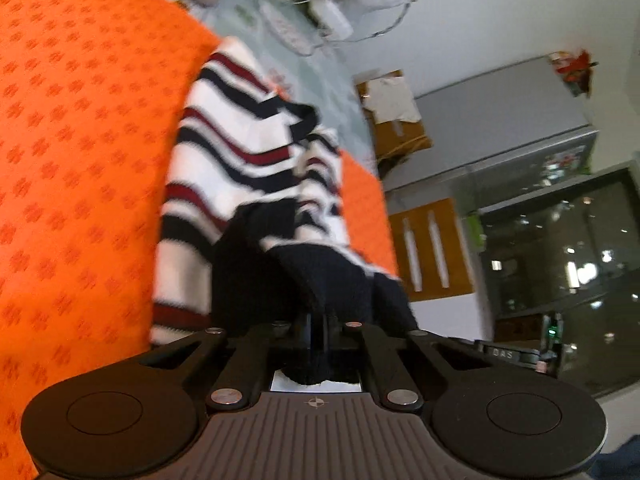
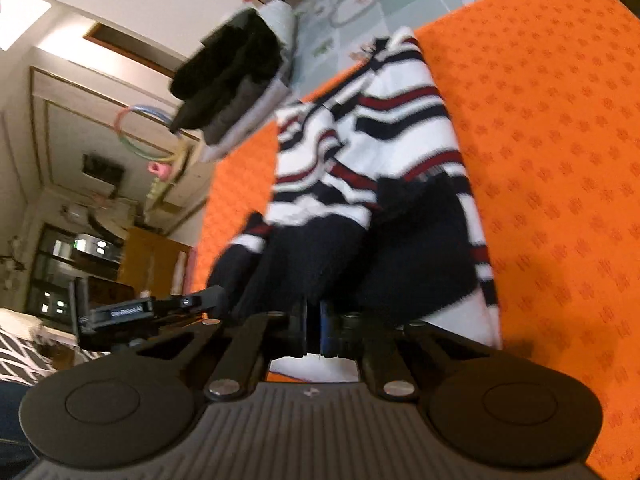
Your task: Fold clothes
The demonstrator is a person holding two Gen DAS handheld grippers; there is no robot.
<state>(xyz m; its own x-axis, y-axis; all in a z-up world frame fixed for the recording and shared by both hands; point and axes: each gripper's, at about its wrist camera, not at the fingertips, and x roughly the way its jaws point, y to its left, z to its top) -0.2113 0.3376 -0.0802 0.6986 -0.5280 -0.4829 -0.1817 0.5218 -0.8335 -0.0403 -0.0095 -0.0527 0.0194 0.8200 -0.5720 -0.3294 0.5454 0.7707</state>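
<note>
One striped sweater (image 1: 240,152), white with navy and red bands, lies mid-frame on one orange cloth (image 1: 80,160) covering the bench. Two grippers: left gripper (image 1: 318,320) and right gripper (image 2: 314,316), each with jaws pressed together pinching the sweater's navy hem. Only the right view shows a grey box of dark clothes (image 2: 236,80), upper left; only the left view shows a wire basket (image 1: 340,4) at top.

I count one striped sweater (image 1: 240,152) on one orange cloth (image 1: 80,160). Two grippers: left gripper (image 1: 318,332), right gripper (image 2: 314,320) (each pinching dark hem). One grey basket (image 2: 276,76).
</note>
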